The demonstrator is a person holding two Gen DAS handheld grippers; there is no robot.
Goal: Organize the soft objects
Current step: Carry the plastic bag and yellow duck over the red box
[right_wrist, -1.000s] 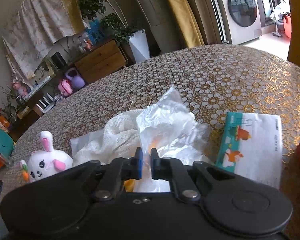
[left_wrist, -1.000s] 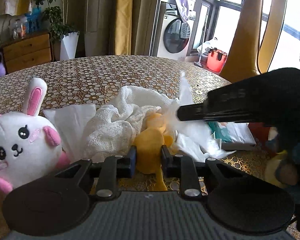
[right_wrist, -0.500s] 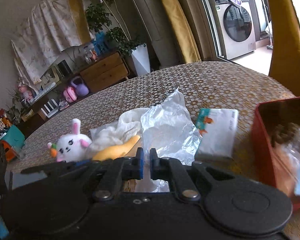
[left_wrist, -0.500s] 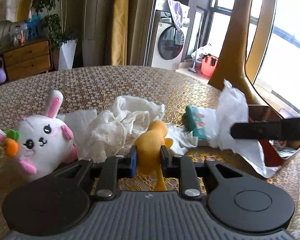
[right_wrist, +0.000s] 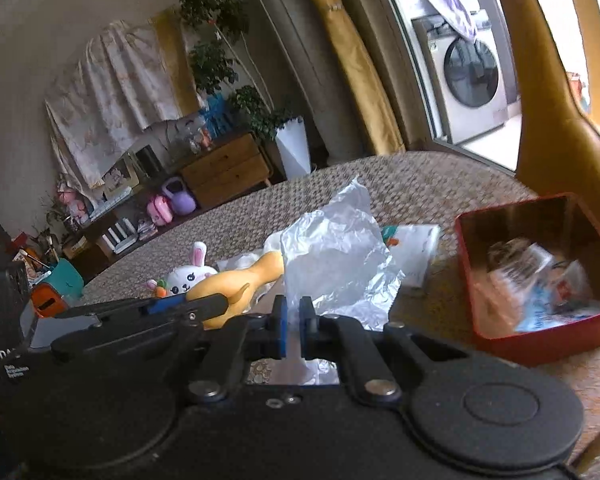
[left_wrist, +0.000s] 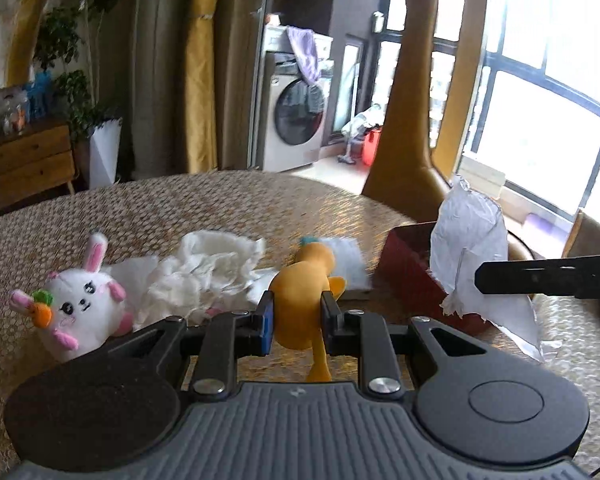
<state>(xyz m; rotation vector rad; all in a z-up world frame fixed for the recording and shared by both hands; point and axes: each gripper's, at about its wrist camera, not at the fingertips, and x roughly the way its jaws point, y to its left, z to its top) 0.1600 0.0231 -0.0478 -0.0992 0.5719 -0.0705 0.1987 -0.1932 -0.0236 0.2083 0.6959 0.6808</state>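
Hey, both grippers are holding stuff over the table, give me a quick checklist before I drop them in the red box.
1. Left gripper shut on the yellow duck toy: ok.
2. Right gripper shut on the crumpled plastic bag: ok.
3. Red box within view, open top: ok.
4. Room left in the box: cannot tell, it already holds packets.
5. Bunny plush and white cloth left on the table: not ok.

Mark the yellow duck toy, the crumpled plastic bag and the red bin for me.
yellow duck toy (left_wrist: pixel 298 304), left wrist view, on its body between the pads.
crumpled plastic bag (right_wrist: pixel 336 256), right wrist view, mid-sheet.
red bin (right_wrist: pixel 540 340), right wrist view, near wall.
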